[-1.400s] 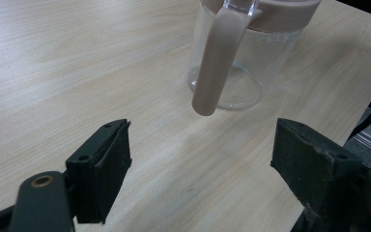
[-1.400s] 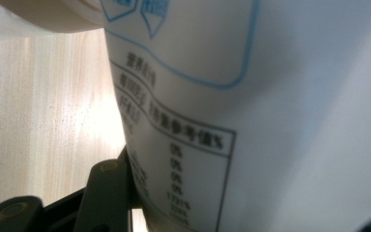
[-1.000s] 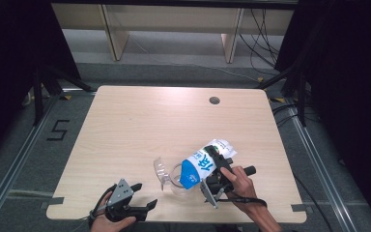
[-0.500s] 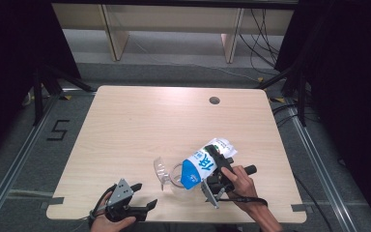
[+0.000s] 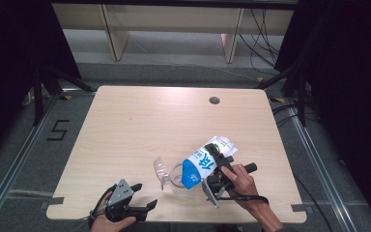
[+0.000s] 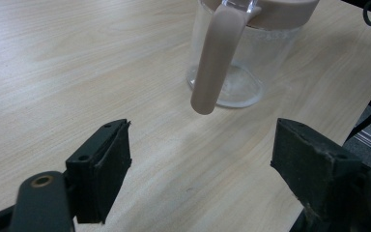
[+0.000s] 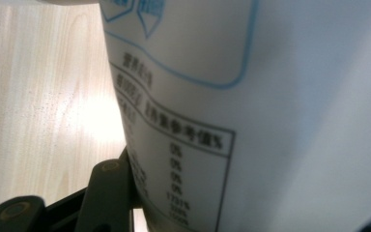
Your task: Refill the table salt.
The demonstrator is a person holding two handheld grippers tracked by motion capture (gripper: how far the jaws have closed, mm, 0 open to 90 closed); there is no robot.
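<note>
A white and blue carton [image 5: 204,162] hangs tilted over the table, its blue end down at the mouth of a clear jug [image 5: 170,175]. My right gripper [image 5: 216,158] is shut on the carton's sides. In the right gripper view the carton's printed white face [image 7: 270,121] presses against the left jaw, and the other jaw is hidden behind it. My left gripper [image 5: 145,195] rests near the table's front edge, left of the jug, open and holding nothing. In the left gripper view the jug [image 6: 244,58] stands just ahead of the open left gripper [image 6: 200,159], its beige handle [image 6: 215,58] turned toward me.
The light wooden table [image 5: 140,130] has a round cable hole [image 5: 214,100] at the back right. Wooden shelving [image 5: 174,24] and cables stand behind the table. Dark curtains and stands flank both sides.
</note>
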